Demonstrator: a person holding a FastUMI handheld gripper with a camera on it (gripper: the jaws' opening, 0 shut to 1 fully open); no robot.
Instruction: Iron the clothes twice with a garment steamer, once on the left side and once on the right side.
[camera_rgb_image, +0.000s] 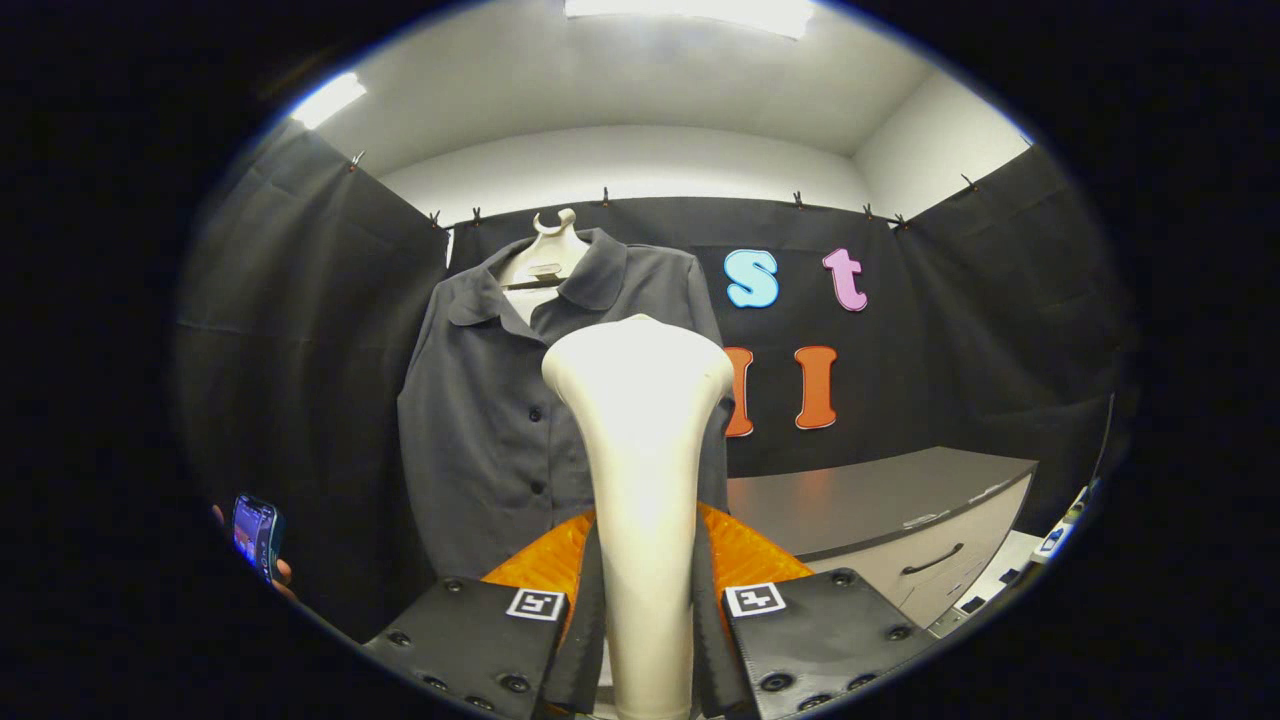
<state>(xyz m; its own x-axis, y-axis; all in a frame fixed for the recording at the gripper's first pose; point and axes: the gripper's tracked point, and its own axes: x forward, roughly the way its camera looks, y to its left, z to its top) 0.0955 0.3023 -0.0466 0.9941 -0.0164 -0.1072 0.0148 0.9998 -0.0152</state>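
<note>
Both fingers (590, 610) of the gripper (648, 600) are pressing on the handle of the garment steamer (640, 420), which is standing upright between them. Its broad head is rising just ahead of them, facing the dark shirt (490, 420) hanging beyond on a hanger (548, 250).

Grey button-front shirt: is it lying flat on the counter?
No, the grey button-front shirt hangs upright from a pale hanger beyond the cream steamer gripped between the fingers.
</note>
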